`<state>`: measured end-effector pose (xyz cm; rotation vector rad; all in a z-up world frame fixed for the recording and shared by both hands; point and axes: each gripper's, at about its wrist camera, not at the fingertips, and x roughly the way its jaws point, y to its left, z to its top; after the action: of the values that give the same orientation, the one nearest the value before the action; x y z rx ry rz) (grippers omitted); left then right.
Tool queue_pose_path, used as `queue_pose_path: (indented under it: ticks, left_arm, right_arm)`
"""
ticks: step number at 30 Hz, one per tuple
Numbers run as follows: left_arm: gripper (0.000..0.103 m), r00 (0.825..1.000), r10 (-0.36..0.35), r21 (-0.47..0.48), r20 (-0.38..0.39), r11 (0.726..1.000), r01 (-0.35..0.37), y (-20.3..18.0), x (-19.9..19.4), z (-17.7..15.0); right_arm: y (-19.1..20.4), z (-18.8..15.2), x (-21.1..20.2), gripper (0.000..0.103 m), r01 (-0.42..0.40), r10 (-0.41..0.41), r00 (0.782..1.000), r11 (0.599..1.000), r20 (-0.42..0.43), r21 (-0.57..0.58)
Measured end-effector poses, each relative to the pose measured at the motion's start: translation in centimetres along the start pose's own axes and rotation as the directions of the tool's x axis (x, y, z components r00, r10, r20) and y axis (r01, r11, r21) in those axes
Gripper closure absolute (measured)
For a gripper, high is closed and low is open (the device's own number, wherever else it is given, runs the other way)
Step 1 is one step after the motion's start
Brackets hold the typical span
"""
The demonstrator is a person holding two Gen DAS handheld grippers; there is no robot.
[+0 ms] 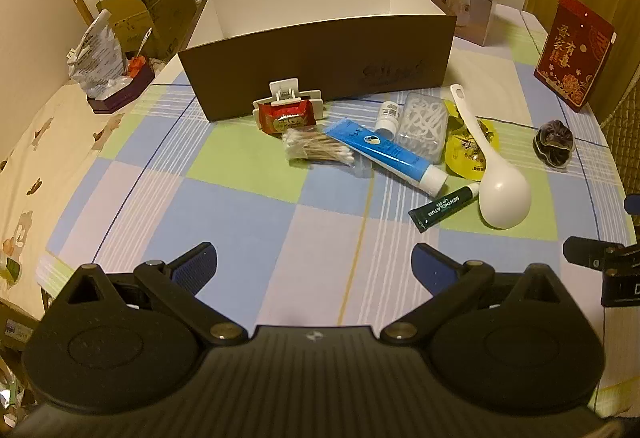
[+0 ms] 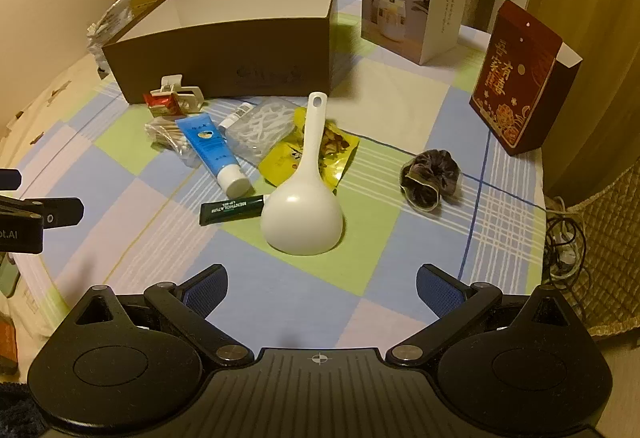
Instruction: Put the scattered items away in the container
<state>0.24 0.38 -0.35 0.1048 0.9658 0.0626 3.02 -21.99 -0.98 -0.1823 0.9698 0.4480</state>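
White spoon [image 2: 303, 206] lies nearest; both tongs, left [image 1: 314, 266] and right [image 2: 322, 288], gape empty. Best pinch its handle, then lift into the brown box [image 2: 224, 50].

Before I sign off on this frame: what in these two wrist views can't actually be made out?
- Brown box floor: both views, its front wall hides it, so any contents are unknown.
- Small white bottle: right wrist view, mostly behind the blue tube; label too small in both.
- Yellow packet print: white spoon covers it.
- Right gripper: left wrist view, cut off by the edge.
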Motion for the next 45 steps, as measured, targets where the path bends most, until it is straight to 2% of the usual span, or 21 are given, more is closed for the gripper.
queue_pose_path:
  ticks: [26,38,45]
  left_arm:
    - [0.001,1.0,-0.011,0.021,-0.008,1.0,0.012,0.1,1.1,0.7]
    - [0.001,1.0,-0.011,0.03,-0.024,0.999,0.012,-0.1,2.0,0.7]
    - [0.001,0.999,-0.033,0.044,-0.034,0.998,0.035,-0.1,2.9,1.0]
  right_arm:
    - [-0.1,0.1,0.7,0.0,0.016,-0.016,1.0,1.0,-0.022,0.018]
    - [-1.1,0.3,1.2,0.0,-0.038,0.04,0.999,0.996,-0.021,0.078]
    - [-2.7,0.6,1.3,0.0,-0.089,0.089,0.996,0.983,0.007,0.161]
